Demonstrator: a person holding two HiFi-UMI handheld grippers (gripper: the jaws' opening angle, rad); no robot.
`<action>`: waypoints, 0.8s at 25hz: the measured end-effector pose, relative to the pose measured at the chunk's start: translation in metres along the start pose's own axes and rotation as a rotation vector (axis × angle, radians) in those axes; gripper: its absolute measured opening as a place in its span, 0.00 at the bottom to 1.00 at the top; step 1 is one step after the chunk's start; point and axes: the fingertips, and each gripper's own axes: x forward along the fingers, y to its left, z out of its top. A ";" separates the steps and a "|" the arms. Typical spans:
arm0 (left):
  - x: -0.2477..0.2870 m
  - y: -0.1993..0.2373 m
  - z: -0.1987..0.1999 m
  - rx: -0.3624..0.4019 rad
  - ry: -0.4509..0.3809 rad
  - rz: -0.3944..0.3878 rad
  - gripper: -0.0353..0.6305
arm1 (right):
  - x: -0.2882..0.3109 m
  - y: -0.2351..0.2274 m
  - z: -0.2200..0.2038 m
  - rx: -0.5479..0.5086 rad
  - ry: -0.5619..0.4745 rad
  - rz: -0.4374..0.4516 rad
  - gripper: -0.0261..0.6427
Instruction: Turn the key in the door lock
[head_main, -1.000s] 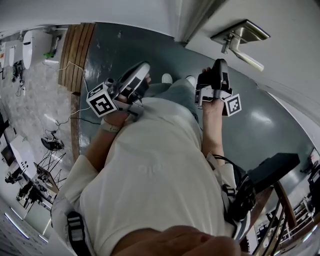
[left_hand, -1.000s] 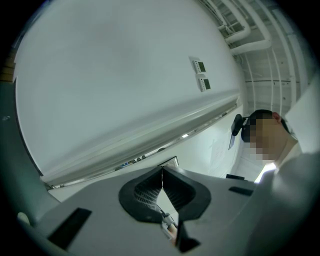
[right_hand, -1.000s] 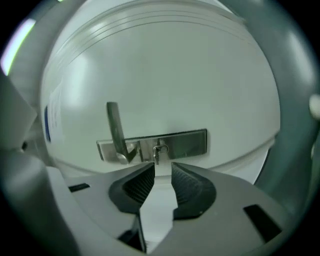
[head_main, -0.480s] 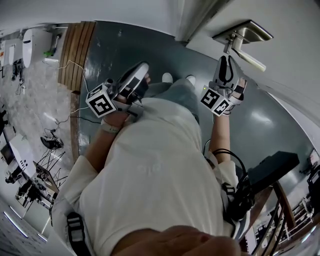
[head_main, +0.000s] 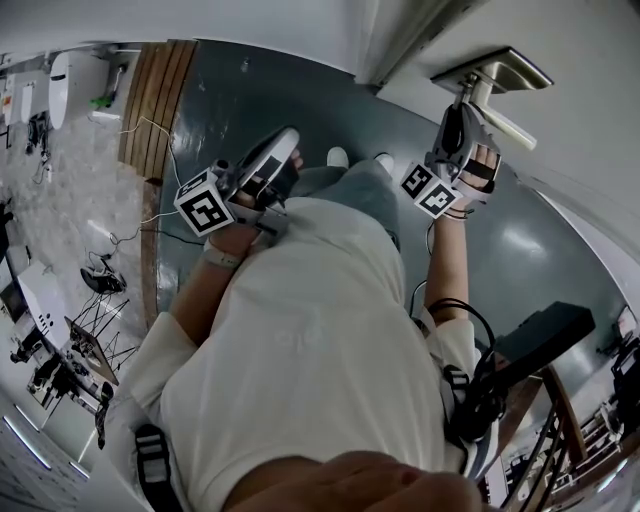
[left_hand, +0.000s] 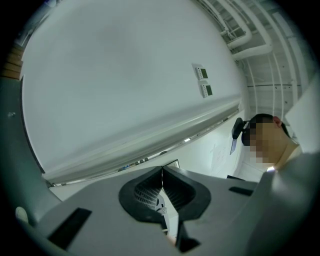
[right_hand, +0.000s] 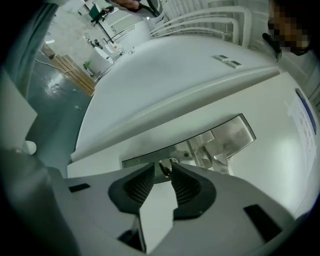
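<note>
The small dark metal key (right_hand: 164, 169) is seen seated in the brushed silver lock plate (right_hand: 220, 142), at 1 o'clock in the head view. It is bracketed by the right gripper (head_main: 462, 108), whose jaws are spread slightly and, it is judged, not yet pinching. The turn itself is left to do. The left gripper (left_hand: 162, 172), at 10 o'clock, is pressed together with nothing in it.

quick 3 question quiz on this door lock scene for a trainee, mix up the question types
1. Multiple choice: what stands between the jaw tips of the right gripper? A the key; B a screwdriver; C nothing.
2. True or false: the left gripper has its jaws together with nothing in them.
3. Fill in: in the head view the right gripper is raised close to the door ____.

Key: 1 A. 2 true. 3 handle, meaning the door handle.
</note>
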 end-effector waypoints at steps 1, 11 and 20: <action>0.000 0.000 0.000 -0.002 -0.001 0.000 0.07 | 0.003 -0.001 0.001 -0.009 0.002 -0.008 0.17; -0.001 0.000 -0.002 -0.011 0.001 0.005 0.07 | 0.007 -0.009 0.009 0.052 -0.017 -0.074 0.16; -0.002 0.000 -0.006 -0.017 0.000 0.005 0.07 | 0.006 -0.013 0.010 0.365 0.012 -0.040 0.16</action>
